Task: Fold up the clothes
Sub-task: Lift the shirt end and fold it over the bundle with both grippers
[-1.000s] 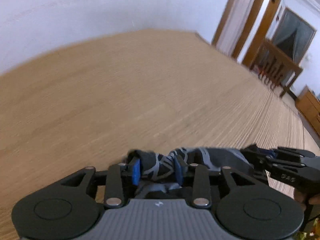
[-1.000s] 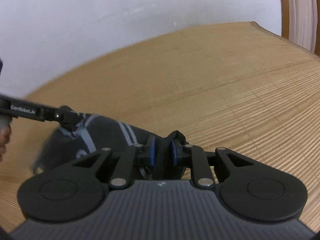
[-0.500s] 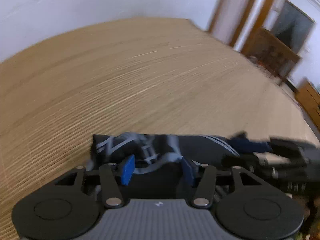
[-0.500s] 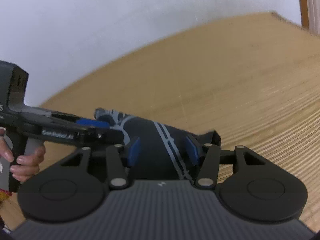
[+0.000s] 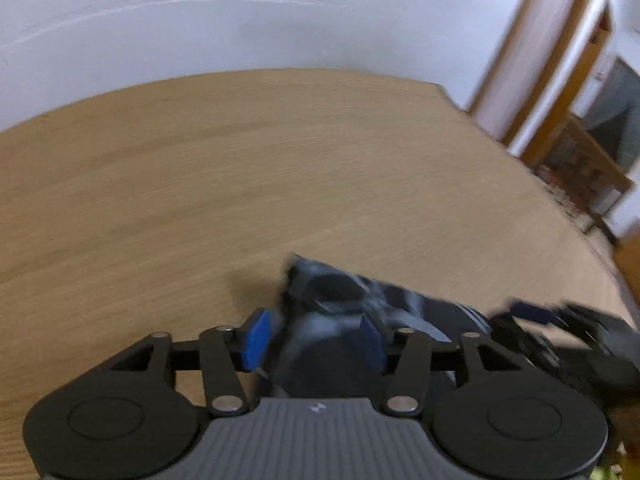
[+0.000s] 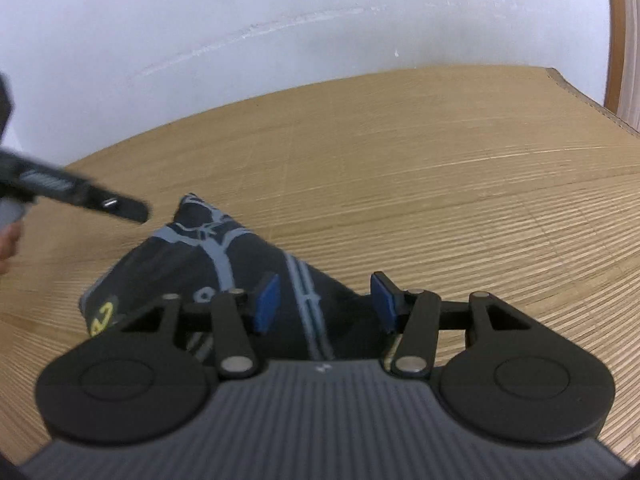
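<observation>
A dark garment (image 6: 224, 248) with pale grey stripes and a small yellow mark lies folded in a compact bundle on the slatted wooden surface (image 6: 440, 184). My right gripper (image 6: 326, 302) hangs open above its near edge, blue pads clear of the cloth. In the left wrist view the same garment (image 5: 340, 292) is blurred. My left gripper (image 5: 314, 340) has its jaws opening, the cloth lying loosely between the pads without being pressed. Each gripper shows in the other's view: the left gripper (image 6: 100, 200) as a dark bar at left, the right gripper (image 5: 560, 320) at the right.
A white wall (image 6: 280, 20) rises behind the wooden surface, whose far corner (image 5: 444, 90) shows at the right. Beyond it stand a door frame (image 5: 520, 60) and wooden furniture (image 5: 580, 176). A hand (image 6: 8, 240) shows at the left edge.
Both grippers were shut on the garment a second ago and have let go. The garment now lies on the surface, and both grippers have drawn back slightly.
</observation>
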Action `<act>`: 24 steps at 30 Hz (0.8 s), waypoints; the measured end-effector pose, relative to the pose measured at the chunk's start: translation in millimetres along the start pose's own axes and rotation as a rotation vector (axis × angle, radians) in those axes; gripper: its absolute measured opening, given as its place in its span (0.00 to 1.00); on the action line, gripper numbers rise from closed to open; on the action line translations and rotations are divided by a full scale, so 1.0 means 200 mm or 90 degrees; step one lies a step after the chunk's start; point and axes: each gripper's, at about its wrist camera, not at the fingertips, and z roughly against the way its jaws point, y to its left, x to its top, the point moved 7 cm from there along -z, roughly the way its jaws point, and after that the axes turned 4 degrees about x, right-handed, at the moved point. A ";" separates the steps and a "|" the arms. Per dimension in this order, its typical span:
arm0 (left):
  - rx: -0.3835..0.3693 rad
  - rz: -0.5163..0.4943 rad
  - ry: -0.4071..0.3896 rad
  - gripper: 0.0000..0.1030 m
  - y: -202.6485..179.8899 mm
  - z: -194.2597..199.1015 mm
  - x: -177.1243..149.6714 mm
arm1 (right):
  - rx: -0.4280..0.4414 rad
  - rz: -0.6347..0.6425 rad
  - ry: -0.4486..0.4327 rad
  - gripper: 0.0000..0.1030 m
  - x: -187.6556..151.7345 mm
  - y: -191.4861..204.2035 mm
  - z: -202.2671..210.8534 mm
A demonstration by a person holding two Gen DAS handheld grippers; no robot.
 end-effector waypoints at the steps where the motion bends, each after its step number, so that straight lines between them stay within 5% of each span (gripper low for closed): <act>1: 0.005 -0.018 0.005 0.60 -0.03 -0.04 0.01 | 0.003 -0.010 0.012 0.51 0.00 -0.03 -0.02; 7: 0.062 -0.047 0.050 0.56 -0.03 -0.22 0.08 | -0.013 -0.014 0.053 0.52 0.05 -0.10 -0.11; 11: 0.067 -0.080 0.049 0.68 0.03 -0.20 0.19 | 0.016 -0.150 -0.001 0.57 0.04 -0.21 0.12; 13: 0.071 -0.101 0.084 0.69 0.05 -0.27 0.21 | 0.047 -0.221 0.013 0.74 0.00 -0.30 0.16; 15: 0.069 -0.115 0.125 0.70 0.06 -0.34 0.21 | 0.055 -0.259 0.041 0.74 -0.04 -0.35 0.14; 21: -0.013 -0.050 0.176 0.69 0.08 -0.51 0.19 | 0.116 -0.247 0.066 0.73 -0.04 -0.35 0.01; 23: -0.048 -0.034 0.173 0.48 0.10 -0.51 0.19 | 0.129 -0.208 0.073 0.72 -0.02 -0.33 -0.03; 24: -0.061 -0.027 0.173 0.46 0.10 -0.51 0.17 | 0.132 -0.188 0.074 0.64 -0.01 -0.32 -0.04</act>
